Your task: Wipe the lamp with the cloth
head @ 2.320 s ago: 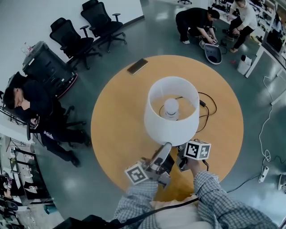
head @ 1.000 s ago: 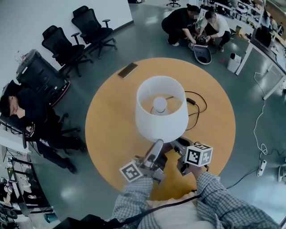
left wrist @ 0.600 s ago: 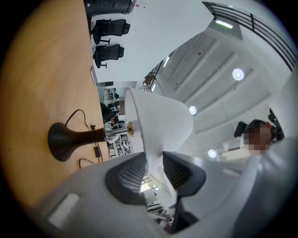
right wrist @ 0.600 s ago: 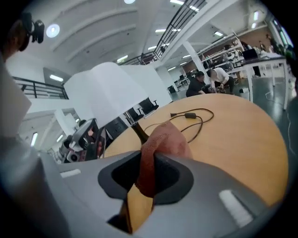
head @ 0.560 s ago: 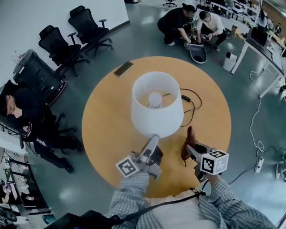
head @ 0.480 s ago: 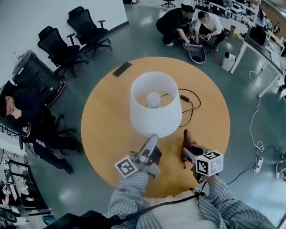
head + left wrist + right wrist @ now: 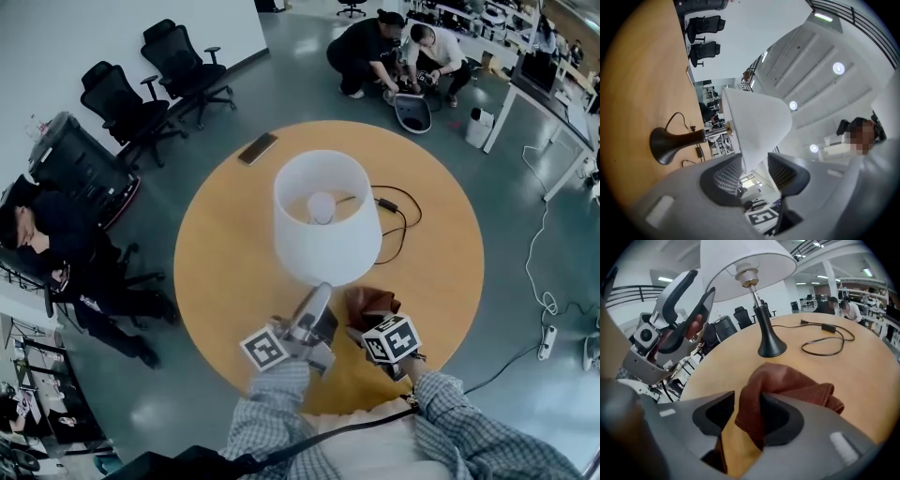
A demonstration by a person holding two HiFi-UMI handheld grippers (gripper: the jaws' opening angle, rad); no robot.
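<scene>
The lamp's white shade point(image 7: 323, 220) stands mid-table on a dark flared base point(image 7: 771, 348). My left gripper point(image 7: 321, 292) reaches up to the shade's near lower rim. In the left gripper view that rim point(image 7: 757, 124) passes between the jaws of the left gripper point(image 7: 753, 161), which are opening, with a gap on one side. The brown cloth point(image 7: 370, 302) lies bunched on the table in front of the base. My right gripper point(image 7: 747, 399) points down at it. Its jaws are opening, and a fold of the cloth point(image 7: 787, 385) sits loosely between them.
The round wooden table point(image 7: 225, 244) carries a black power cord point(image 7: 398, 211) behind the lamp and a phone point(image 7: 257, 147) at its far-left edge. Office chairs point(image 7: 178, 56) stand beyond. Two people crouch at the back point(image 7: 403, 42); another sits to the left point(image 7: 56, 225).
My right gripper came out from under the shade, swung right with the cloth raised, then dropped left so the cloth rests on the table. The left gripper stayed at the shade's rim.
</scene>
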